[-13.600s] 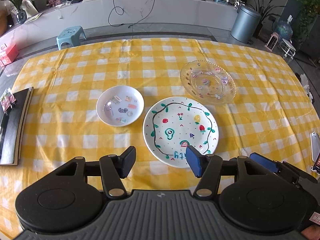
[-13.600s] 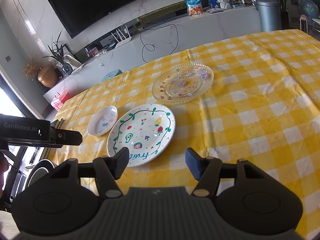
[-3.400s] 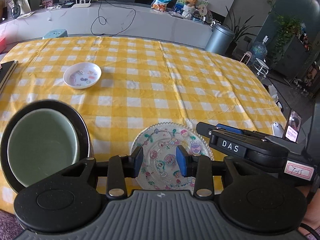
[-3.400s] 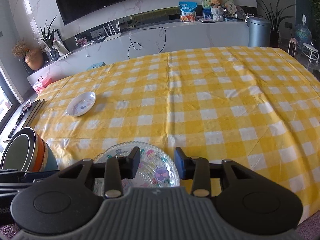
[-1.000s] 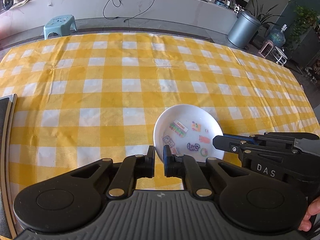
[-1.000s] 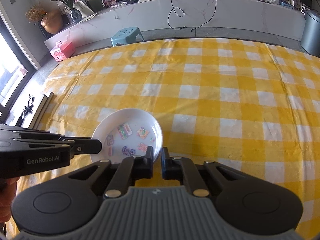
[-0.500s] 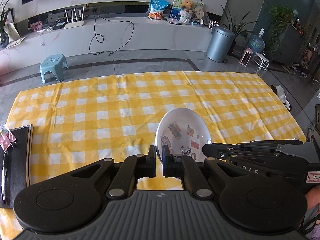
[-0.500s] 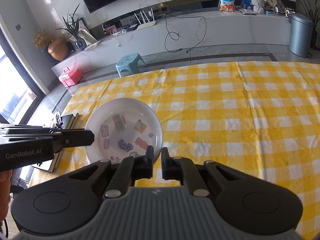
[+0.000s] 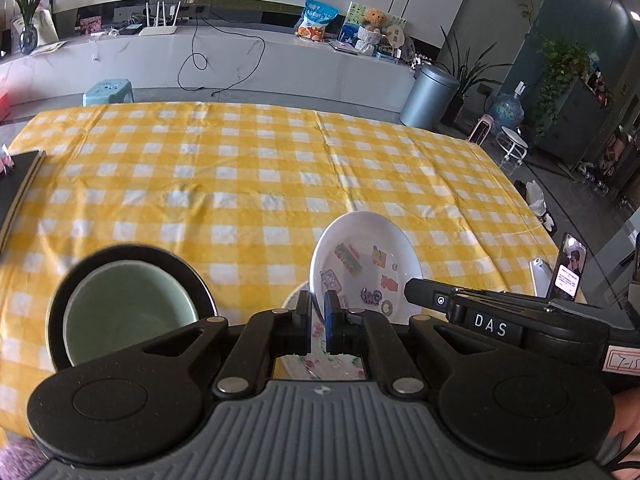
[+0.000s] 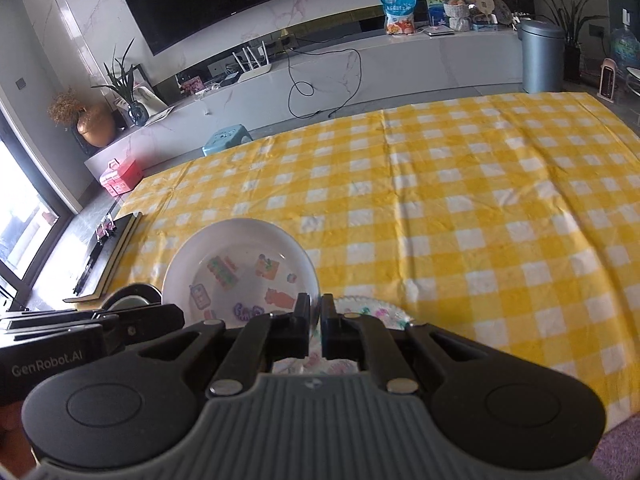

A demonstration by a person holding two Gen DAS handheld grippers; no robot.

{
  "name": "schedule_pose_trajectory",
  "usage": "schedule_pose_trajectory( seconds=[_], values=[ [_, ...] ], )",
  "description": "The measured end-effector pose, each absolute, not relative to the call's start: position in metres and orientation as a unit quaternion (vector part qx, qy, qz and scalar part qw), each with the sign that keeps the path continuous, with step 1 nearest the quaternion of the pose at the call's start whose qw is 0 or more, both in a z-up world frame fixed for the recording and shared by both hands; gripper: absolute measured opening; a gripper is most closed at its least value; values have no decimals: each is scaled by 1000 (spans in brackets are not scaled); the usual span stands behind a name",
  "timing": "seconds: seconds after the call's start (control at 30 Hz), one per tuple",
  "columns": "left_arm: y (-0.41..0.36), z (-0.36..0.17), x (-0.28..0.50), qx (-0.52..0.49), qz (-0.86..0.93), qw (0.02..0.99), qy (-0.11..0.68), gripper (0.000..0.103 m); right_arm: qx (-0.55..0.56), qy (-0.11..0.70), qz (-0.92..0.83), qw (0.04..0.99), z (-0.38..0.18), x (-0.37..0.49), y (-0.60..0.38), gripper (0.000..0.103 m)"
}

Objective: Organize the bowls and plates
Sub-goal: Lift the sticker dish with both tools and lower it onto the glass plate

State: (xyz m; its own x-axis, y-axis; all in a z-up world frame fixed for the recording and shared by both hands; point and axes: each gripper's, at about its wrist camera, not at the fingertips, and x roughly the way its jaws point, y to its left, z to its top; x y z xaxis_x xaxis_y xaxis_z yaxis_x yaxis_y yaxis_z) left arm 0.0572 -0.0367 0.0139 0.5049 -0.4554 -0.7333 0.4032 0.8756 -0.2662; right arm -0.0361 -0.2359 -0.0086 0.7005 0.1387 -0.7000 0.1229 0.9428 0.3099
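A small white dish [image 9: 364, 264] with stickers inside hangs above the yellow checked tablecloth [image 9: 240, 184], tilted toward me. My left gripper [image 9: 317, 306] is shut on its near left rim. In the right wrist view the same dish [image 10: 240, 276] has my right gripper [image 10: 316, 310] on its right rim, jaws still closing on the rim between them. Beneath the dish lies a glass plate [image 10: 372, 312] on a stack of plates at the table's near edge. A stack of bowls [image 9: 128, 312], pale green inside a black one, stands to the left of the plates.
A black notebook [image 9: 16, 188] lies at the table's left edge. A phone [image 9: 570, 272] stands propped at the right edge. Past the far edge are a blue stool [image 9: 108, 92] and a grey bin [image 9: 428, 100].
Both grippers lifted the white dish off the cloth and carried it back toward the near edge. The plate stack and the bowl stack have come into view beneath and beside it.
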Motion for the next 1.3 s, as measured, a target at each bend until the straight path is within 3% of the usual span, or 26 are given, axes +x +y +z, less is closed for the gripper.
schedule_pose_trajectory(
  seconds=[0.5, 1.3],
  values=[
    [-48, -44, 20, -69, -245, 860, 443, 6, 165, 405, -32, 899, -58, -81, -252, 2],
    [-62, -71, 36, -62, -207, 866, 451, 6, 184, 402, -42, 896, -86, -59, -255, 1]
  ],
)
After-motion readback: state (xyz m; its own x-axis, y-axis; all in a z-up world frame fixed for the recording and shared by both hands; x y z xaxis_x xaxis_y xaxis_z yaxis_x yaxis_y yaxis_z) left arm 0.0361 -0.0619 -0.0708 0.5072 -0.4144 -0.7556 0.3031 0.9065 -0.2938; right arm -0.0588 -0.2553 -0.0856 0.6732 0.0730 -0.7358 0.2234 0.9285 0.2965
